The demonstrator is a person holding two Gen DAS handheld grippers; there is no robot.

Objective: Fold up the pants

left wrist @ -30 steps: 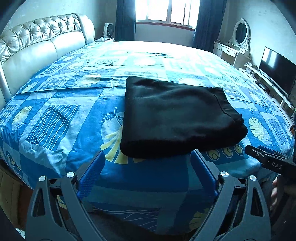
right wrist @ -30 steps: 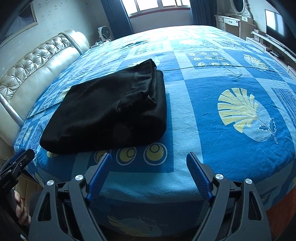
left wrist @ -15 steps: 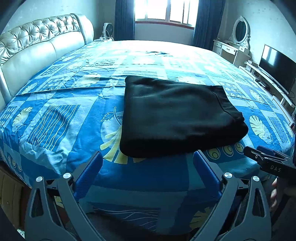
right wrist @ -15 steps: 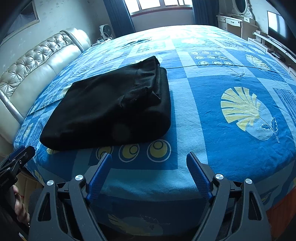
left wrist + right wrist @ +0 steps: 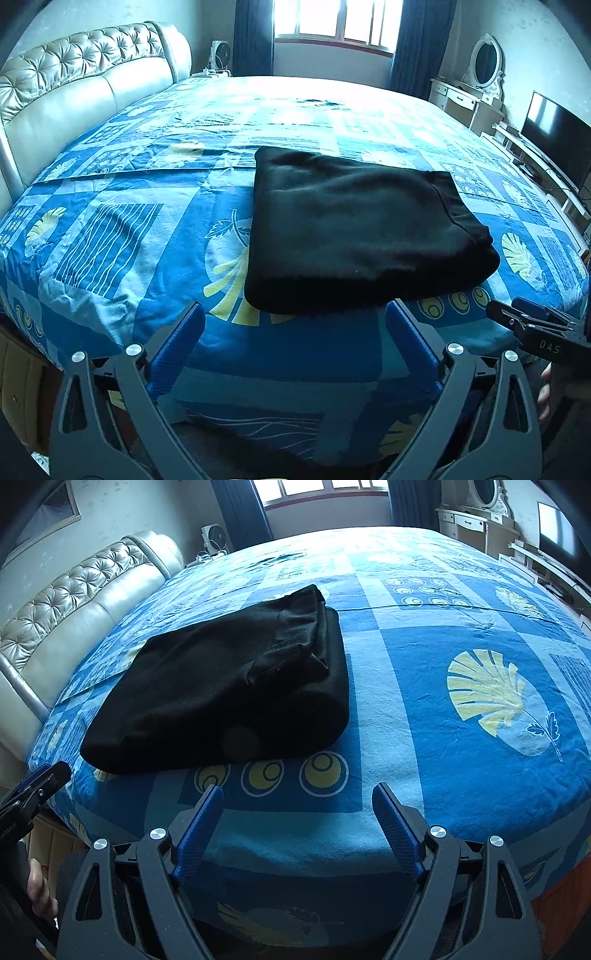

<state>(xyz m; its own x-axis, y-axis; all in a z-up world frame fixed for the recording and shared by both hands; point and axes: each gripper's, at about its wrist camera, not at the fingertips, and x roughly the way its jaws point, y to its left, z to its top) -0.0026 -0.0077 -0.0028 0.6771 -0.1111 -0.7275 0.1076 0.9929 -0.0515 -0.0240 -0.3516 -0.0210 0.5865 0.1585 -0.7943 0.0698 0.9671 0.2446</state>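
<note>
- The folded black fabric pants (image 5: 354, 236) lie as a flat, thick rectangle on the bed with the blue leaf-and-shell patterned cover (image 5: 122, 236), near its front edge.
- The left hand-held gripper (image 5: 293, 314) hangs just short of the bed's front edge, its blue-padded fingers spread wide with nothing between them; the pants sit at 12 o'clock from it, their near edge just past the fingertips.
- The right hand-held gripper (image 5: 297, 794) is likewise spread wide and empty, apart from the cloth; the pants lie at about 11 o'clock from it.
- Only the right wrist view shows the pants' stacked layers and a rumpled top flap (image 5: 295, 642) along their right side; the left wrist view shows a smooth top with one seam.
- The left wrist view alone takes in the whole tufted cream leather headboard (image 5: 85, 85) at 10 o'clock and the flat black television (image 5: 554, 147) at 2 o'clock.
- Each view catches the other gripper at its bottom corner.
</note>
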